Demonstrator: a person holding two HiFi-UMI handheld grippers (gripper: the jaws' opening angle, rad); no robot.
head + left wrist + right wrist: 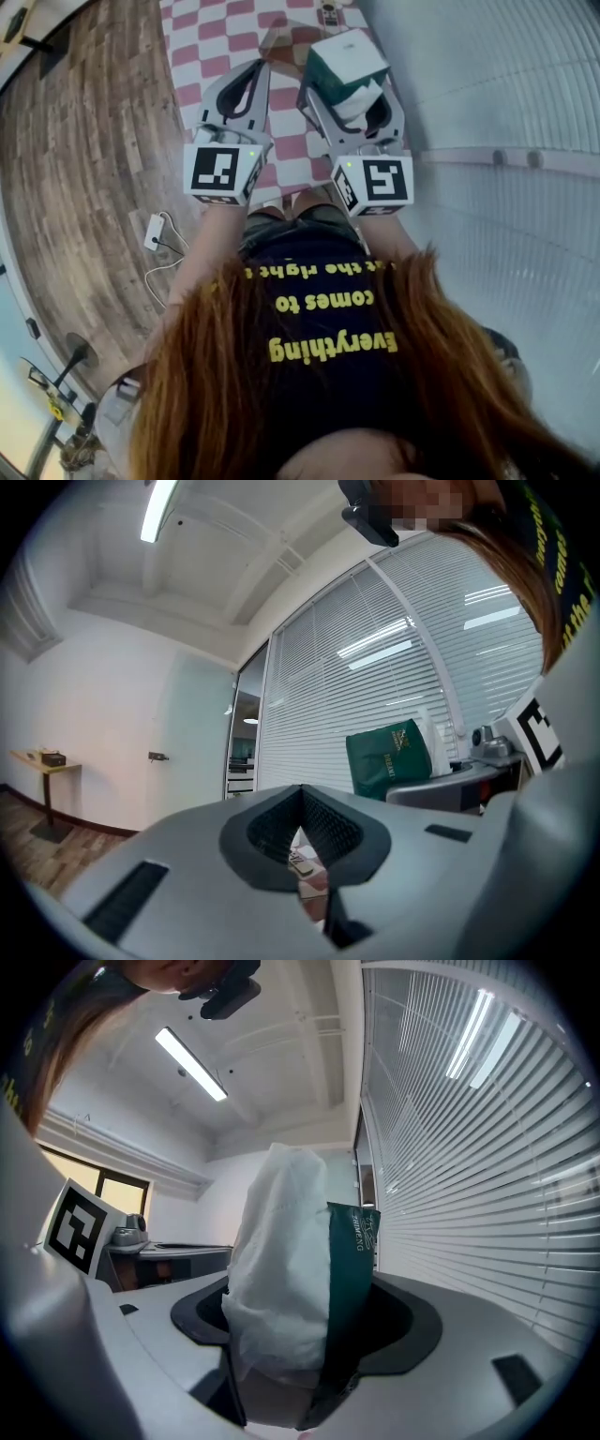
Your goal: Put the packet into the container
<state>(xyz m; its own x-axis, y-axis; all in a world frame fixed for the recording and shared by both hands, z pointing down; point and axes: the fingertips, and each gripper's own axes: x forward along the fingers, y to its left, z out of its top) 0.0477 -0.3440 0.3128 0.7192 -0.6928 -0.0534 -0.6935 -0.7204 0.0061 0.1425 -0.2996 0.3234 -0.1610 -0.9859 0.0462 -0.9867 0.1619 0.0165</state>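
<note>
The left gripper (302,803) is riding idle over the near part of the checkered table (202,56), its jaws brought together with nothing between them; only a sliver of the cloth is showing through the gap below the pads. It is playing no part in the carry, as far as I can judge.

Just to its right, the right gripper (295,1335) is doing the work. Its jaws are standing wide but clamping the packet (345,64), a bulky green-and-white pack that is sticking up out of the pads and being held in the air above the table's right side, close to the blinds.

So the step in hand is looking like the carry: the packet is lifted and gripped but not yet delivered. The container itself is not showing clearly in any view — a small object at the far edge of the cloth is too tiny to identify.

The next move is probably calling for finding the container's opening, bringing the packet over it, lowering it in, and only then spreading the jaws.
</note>
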